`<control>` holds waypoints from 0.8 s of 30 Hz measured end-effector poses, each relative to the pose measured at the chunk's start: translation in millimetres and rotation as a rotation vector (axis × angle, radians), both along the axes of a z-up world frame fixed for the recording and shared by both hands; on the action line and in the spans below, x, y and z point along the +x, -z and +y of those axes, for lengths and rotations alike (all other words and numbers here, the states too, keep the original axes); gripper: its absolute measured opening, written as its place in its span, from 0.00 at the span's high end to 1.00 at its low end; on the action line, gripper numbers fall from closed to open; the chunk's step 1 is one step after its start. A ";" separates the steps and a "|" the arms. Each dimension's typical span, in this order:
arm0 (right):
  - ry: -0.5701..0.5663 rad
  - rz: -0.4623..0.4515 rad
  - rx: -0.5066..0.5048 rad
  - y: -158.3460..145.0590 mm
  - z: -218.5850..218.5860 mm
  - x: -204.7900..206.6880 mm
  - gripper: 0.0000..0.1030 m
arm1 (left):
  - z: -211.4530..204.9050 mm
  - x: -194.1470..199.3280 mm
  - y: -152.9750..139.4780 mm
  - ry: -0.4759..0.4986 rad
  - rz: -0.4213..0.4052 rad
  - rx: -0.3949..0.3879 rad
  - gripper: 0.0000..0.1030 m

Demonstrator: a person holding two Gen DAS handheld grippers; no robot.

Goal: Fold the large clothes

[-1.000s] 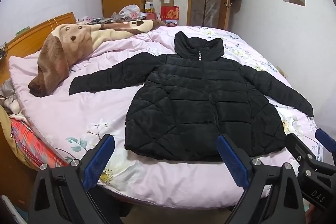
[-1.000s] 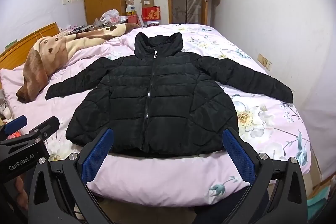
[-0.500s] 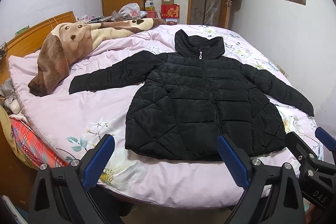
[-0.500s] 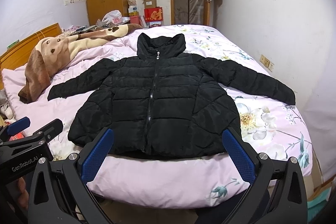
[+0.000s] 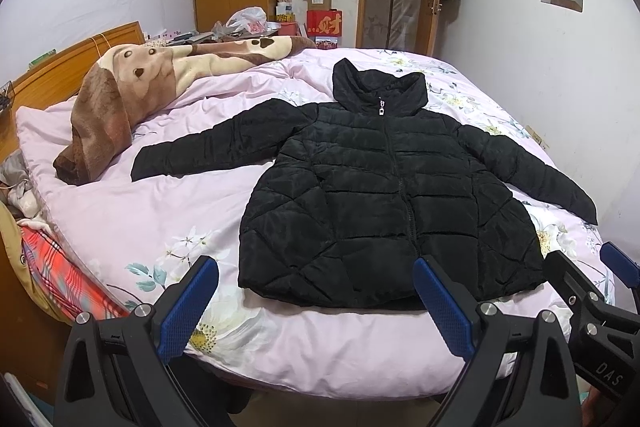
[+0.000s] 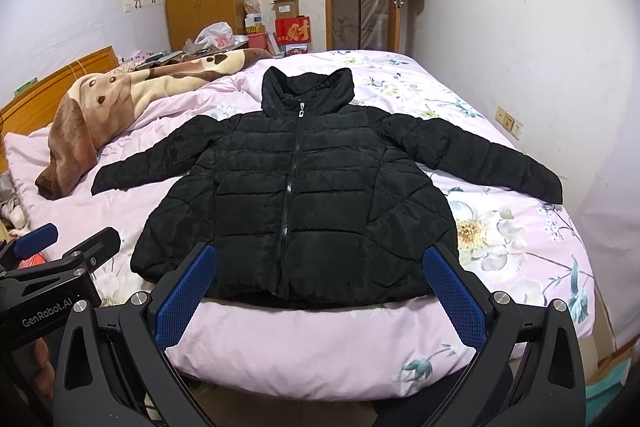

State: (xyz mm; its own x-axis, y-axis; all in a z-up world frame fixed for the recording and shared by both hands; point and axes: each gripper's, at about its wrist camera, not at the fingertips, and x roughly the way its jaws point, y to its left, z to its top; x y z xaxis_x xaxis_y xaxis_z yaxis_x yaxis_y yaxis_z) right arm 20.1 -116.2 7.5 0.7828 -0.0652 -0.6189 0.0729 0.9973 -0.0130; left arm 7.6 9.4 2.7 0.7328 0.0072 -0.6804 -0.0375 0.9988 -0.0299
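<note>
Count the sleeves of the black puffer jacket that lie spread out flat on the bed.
2. On the black quilted puffer jacket, one sleeve stretches toward the brown blanket, the other sleeve toward the white wall. Neither is folded or hidden.

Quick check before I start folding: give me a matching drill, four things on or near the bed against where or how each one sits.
Things:
1. black jacket
2. brown dog blanket
3. red box
4. left gripper

States:
a. bunched along the headboard side of the bed
b. open, short of the jacket's hem
c. laid flat, zipped, sleeves spread out
d. beyond the bed, between the wardrobe and the door

Pairs: 1-c, 2-a, 3-d, 4-b
</note>
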 end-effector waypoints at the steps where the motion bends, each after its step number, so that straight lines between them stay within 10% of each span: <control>1: 0.000 -0.001 0.000 0.2 -0.2 -0.2 0.00 | 0.3 0.3 0.0 0.002 0.002 0.000 0.04; 24: 0.002 0.002 0.002 0.8 -2.2 1.8 0.00 | 2.1 0.7 2.2 0.001 0.007 -0.001 0.04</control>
State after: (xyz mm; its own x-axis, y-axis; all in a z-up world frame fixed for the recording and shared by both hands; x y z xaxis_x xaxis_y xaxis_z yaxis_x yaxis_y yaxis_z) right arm 21.9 -118.5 6.7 0.7812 -0.0657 -0.6208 0.0748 0.9971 -0.0114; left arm 8.2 11.4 0.5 0.7280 0.0055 -0.6856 -0.0365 0.9989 -0.0308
